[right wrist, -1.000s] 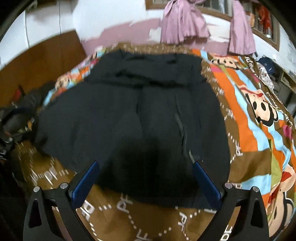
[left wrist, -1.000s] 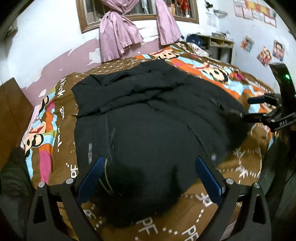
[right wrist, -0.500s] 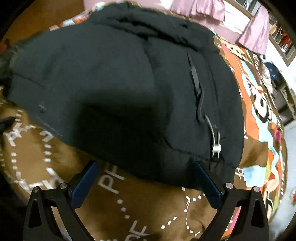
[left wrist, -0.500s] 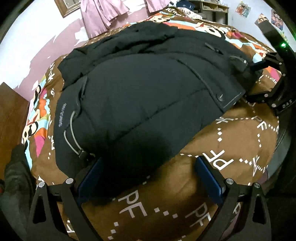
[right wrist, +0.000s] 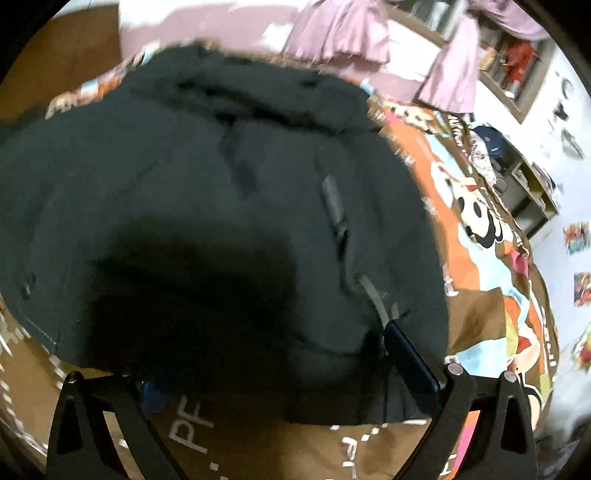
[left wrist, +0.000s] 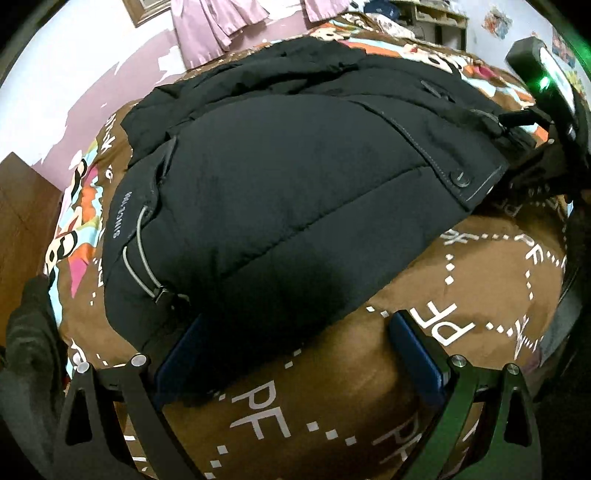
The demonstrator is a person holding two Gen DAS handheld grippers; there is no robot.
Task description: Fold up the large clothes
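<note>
Your left gripper (left wrist: 295, 343) stands with its jaws spread wide, holding nothing. Its left blue pad (left wrist: 181, 358) touches the hem of the black jacket (left wrist: 288, 192) at the lower left of the frame; the right pad sits apart from the cloth, over the brown bedspread (left wrist: 332, 398).

Your right gripper (right wrist: 280, 369) is likewise spread wide, with no grip made. Its right blue pad (right wrist: 410, 362) lies against the jacket (right wrist: 207, 206) hem at lower right; the left pad is mostly hidden in shadow under the hem, so contact there cannot be confirmed.

Count: one jacket, spread across the bed and filling the centre of both views, hem nearest you. One bedspread (right wrist: 491, 295), brown with white lettering and cartoon panels. Two pink curtains (right wrist: 340, 33) hang at the top of the right view. The right gripper (left wrist: 535, 122) shows at the right edge of the left view, beside the jacket's corner.
</note>
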